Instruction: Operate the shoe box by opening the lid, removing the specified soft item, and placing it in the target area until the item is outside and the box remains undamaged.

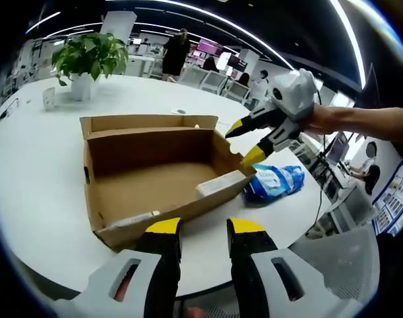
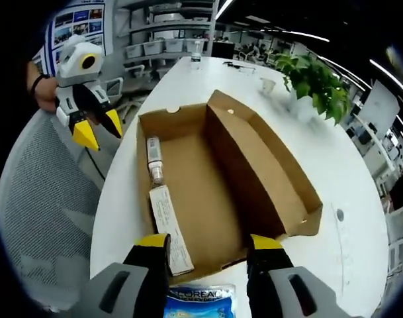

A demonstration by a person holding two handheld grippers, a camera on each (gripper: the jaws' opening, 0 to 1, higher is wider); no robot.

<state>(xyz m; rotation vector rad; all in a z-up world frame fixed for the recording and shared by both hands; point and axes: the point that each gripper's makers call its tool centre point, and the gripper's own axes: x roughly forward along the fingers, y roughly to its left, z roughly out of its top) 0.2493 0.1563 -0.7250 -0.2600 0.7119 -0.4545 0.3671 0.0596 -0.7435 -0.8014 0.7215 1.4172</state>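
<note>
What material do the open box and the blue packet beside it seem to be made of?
Open box: brown corrugated cardboard, matte, judging by its raw folded edges. Blue packet: probably soft plastic film, glossy, since it wrinkles and reflects light.

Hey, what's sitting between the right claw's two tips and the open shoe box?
In the right gripper view, the blue soft pack lies on the white table, between the right claw tips, right before the shoe box.

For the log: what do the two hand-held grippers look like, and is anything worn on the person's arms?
Each hand-held gripper has a light grey moulded body with slotted openings, black jaws and yellow tips: the left hand-held gripper and the right hand-held gripper. The forearm behind the right one is bare, with no sleeve. A dark band sits on the wrist behind the left one.
</note>
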